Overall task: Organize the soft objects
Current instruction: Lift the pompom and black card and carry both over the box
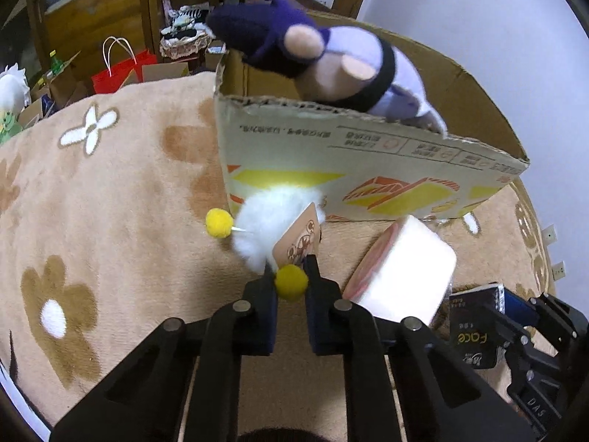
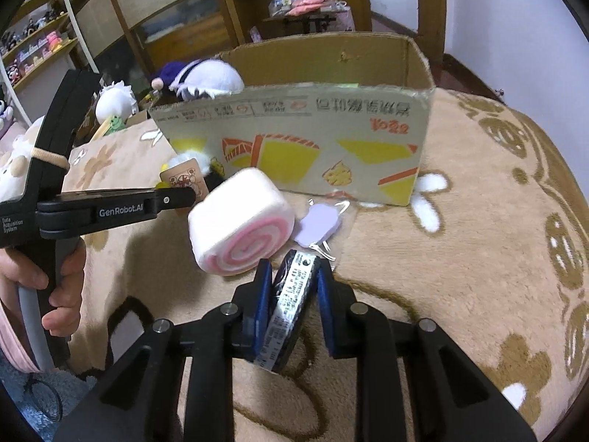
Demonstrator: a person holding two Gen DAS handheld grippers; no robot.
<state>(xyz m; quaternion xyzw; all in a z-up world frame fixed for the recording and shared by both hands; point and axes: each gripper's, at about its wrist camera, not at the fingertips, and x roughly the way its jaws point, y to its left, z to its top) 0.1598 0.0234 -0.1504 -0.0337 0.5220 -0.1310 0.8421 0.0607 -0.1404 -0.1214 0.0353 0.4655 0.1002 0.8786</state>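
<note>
My left gripper (image 1: 291, 265) is shut on a white fluffy toy (image 1: 272, 217) with yellow pom-poms (image 1: 219, 223) and a beige tag (image 1: 298, 239). One pom-pom sits between the pads. The toy hangs just in front of the cardboard box (image 1: 368, 169). My right gripper (image 2: 294, 263) is shut on a dark tissue pack (image 2: 289, 305), held above the carpet. A pink-and-white swiss-roll plush (image 2: 239, 221) lies between the two grippers. A purple plush doll (image 1: 331, 62) leans over the box's near rim.
A flat lilac piece in a clear bag (image 2: 318, 224) lies on the beige flowered carpet (image 2: 460, 258) before the box. A hand (image 2: 62, 294) holds the left gripper's handle. More plush toys (image 2: 114, 101), a red bag (image 1: 121, 70) and shelves stand behind.
</note>
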